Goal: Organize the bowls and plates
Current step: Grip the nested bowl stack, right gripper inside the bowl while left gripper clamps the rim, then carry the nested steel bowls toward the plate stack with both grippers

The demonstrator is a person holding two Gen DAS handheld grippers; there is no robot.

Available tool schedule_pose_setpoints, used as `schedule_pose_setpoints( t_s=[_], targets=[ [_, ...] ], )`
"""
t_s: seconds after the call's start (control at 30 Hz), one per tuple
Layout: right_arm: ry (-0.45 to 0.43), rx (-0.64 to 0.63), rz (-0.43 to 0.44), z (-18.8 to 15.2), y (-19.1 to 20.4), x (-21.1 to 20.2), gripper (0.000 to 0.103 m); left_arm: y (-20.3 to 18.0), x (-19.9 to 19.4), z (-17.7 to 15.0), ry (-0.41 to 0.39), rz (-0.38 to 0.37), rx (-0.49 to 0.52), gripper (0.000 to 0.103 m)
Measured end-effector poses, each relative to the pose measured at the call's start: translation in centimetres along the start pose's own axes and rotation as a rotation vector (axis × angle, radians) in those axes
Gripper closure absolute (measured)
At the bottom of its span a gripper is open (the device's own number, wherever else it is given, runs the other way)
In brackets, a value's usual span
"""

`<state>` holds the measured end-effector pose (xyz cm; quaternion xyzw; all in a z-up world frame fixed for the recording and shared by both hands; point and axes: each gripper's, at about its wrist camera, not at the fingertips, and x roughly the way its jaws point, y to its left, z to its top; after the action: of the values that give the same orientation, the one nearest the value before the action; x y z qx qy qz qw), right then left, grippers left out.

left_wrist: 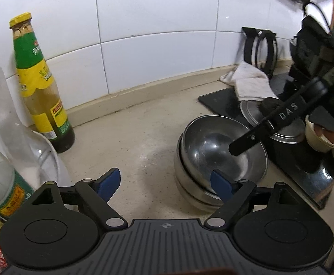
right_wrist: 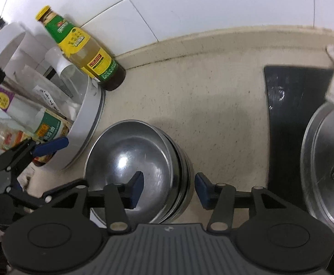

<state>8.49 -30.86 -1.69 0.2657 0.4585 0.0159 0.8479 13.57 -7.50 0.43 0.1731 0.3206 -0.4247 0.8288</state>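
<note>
A stack of steel bowls [left_wrist: 215, 160] stands on the beige counter; the top bowl sits tilted in the stack. It also shows in the right wrist view [right_wrist: 141, 160]. My left gripper [left_wrist: 165, 183] is open and empty, its right finger just at the stack's near rim. My right gripper [right_wrist: 169, 189] is open, one finger inside the top bowl and one outside its right wall, straddling the rim. In the left wrist view a finger of the right gripper [left_wrist: 254, 137] reaches down into the top bowl.
A sauce bottle [left_wrist: 41, 84] stands at the wall. A white round rack [right_wrist: 84, 123] with bottles is left of the bowls. A black cooktop [right_wrist: 290, 114] holds a steel pot lid [right_wrist: 320, 160], with a white cloth [left_wrist: 247, 84] behind.
</note>
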Motion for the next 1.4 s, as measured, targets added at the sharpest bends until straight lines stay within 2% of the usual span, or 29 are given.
schedule_pose_setpoints(
  t_s=[0.17,0.3,0.4,0.53,0.7,0.87,1.1,1.3,1.4],
  targets=[
    [0.001,0.035,0.02,0.2,-0.6,0.7,0.055,1.4,-0.8,-0.6,-0.015,-0.084,-0.036,0.013],
    [0.003,0.038,0.028,0.5,-0.7,1.5,0.054,0.5,-0.1,-1.8,0.014,-0.143,0.066,0.013],
    [0.013,0.043,0.037,0.7,-0.8,2.1,0.052,0.0,1.4,-2.2,0.058,-0.194,0.115,0.013],
    [0.03,0.061,0.06,0.8,-1.3,2.9,0.051,-0.2,4.1,-1.9,0.079,-0.281,0.147,0.013],
    [0.048,0.104,0.117,1.0,-2.3,3.8,0.049,-0.4,7.0,-1.6,0.114,-0.389,0.181,0.008],
    [0.066,0.119,0.176,1.3,-2.6,4.6,0.041,-0.2,9.3,-1.1,0.127,-0.465,0.173,0.002],
    [0.05,0.139,0.222,1.2,-3.2,5.1,0.04,-0.2,11.5,-1.3,0.121,-0.519,0.14,0.0],
    [0.047,0.159,0.241,1.1,-3.5,5.3,0.039,-0.6,12.0,-0.4,0.158,-0.492,0.169,0.0],
    [0.043,0.137,0.24,1.2,-3.0,5.1,0.039,-0.8,11.6,-0.2,0.146,-0.472,0.18,0.0]
  ],
)
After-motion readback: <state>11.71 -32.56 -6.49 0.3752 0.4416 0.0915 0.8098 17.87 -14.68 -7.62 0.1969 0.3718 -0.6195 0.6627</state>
